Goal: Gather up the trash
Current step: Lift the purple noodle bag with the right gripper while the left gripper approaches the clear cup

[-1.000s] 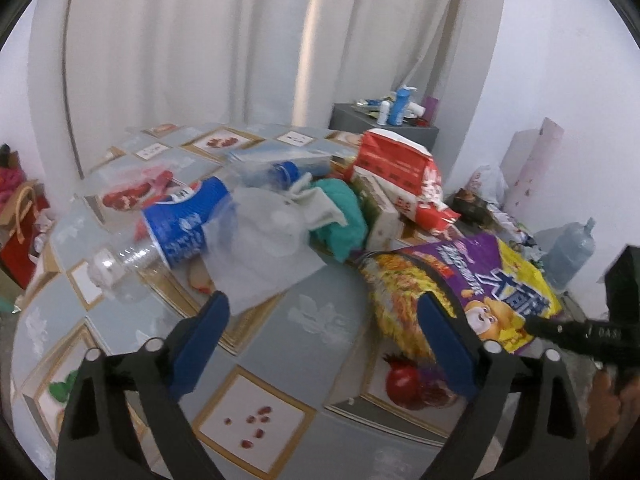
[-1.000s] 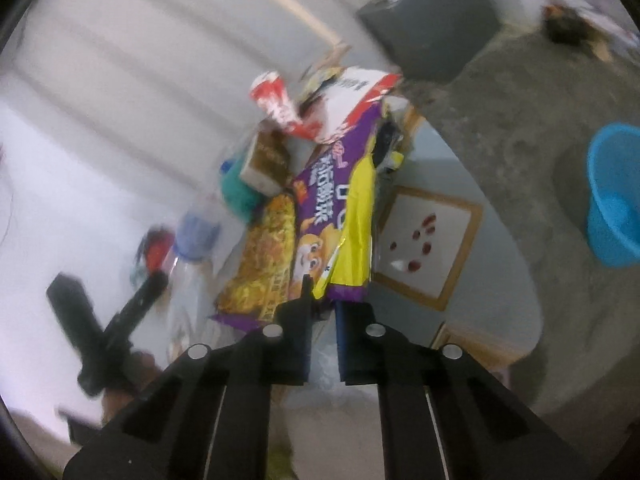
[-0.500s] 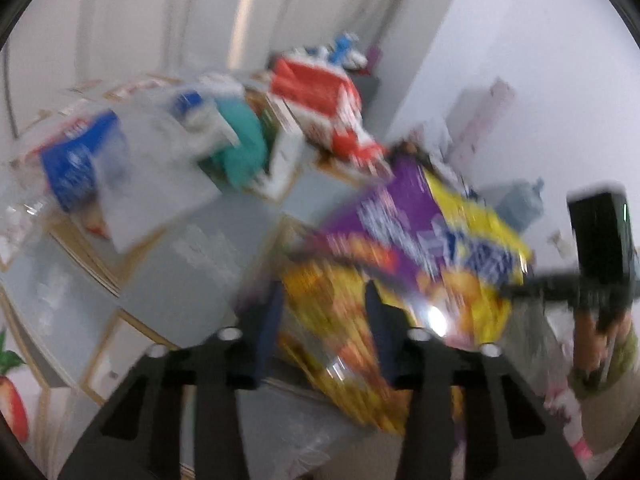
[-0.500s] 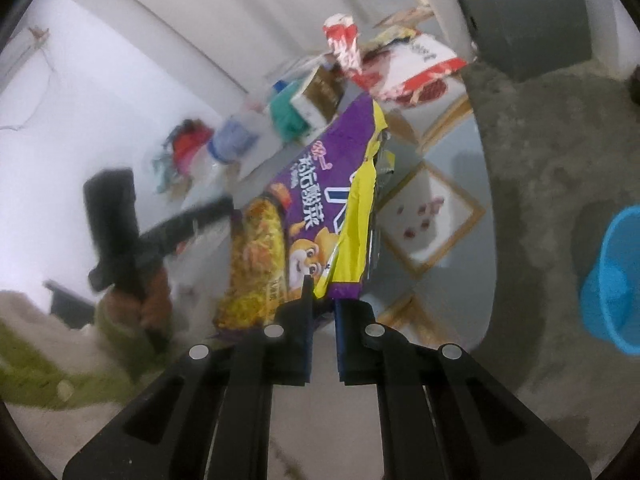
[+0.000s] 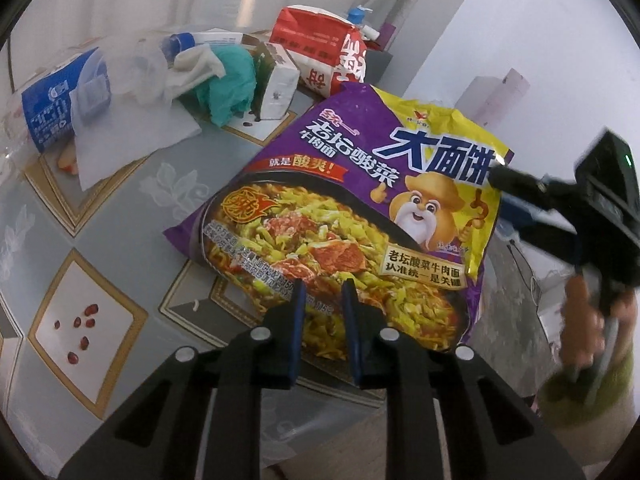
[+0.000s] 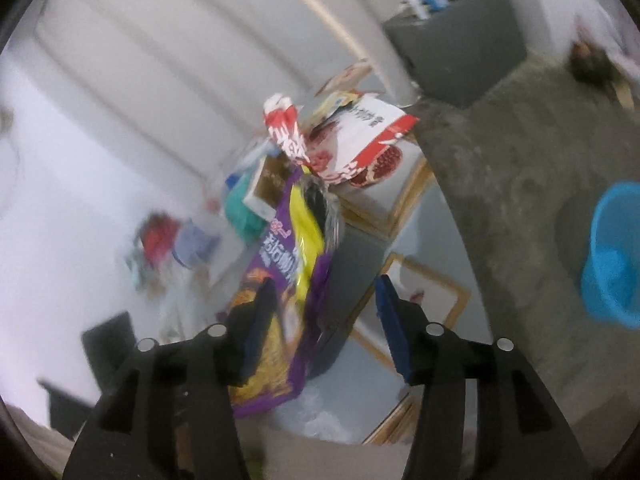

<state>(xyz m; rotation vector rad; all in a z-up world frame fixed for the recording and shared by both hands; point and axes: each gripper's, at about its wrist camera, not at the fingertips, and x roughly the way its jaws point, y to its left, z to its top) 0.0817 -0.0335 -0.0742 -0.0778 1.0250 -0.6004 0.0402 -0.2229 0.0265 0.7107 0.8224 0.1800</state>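
Note:
A purple and yellow instant-noodle bag (image 5: pixel 360 200) stands tilted up off the patterned table (image 5: pixel 100 240). My left gripper (image 5: pixel 323 304) has its blue pads pinching the bag's lower edge, and its jaws are still closing. In the right wrist view the same bag (image 6: pixel 288 280) hangs edge-on between the spread fingers of my right gripper (image 6: pixel 325 282). It sits close to the left finger, and the jaws are opening with no pad pressing on it. The left wrist view shows the right gripper's body (image 5: pixel 600 216) at the bag's right edge, with a hand (image 5: pixel 580 320) under it.
More trash lies across the table's far side: a blue-labelled bottle (image 5: pixel 52 108), white paper (image 5: pixel 132 136), a teal cloth (image 5: pixel 232 84), a small carton (image 5: pixel 280 84) and a red and white bag (image 5: pixel 320 52). A blue bin (image 6: pixel 612 256) stands on the floor to the right.
My left gripper has swung right and down from the bottle side to the noodle bag and narrowed its jaws onto the bag's edge. The right gripper, earlier shut on the bag, has opened.

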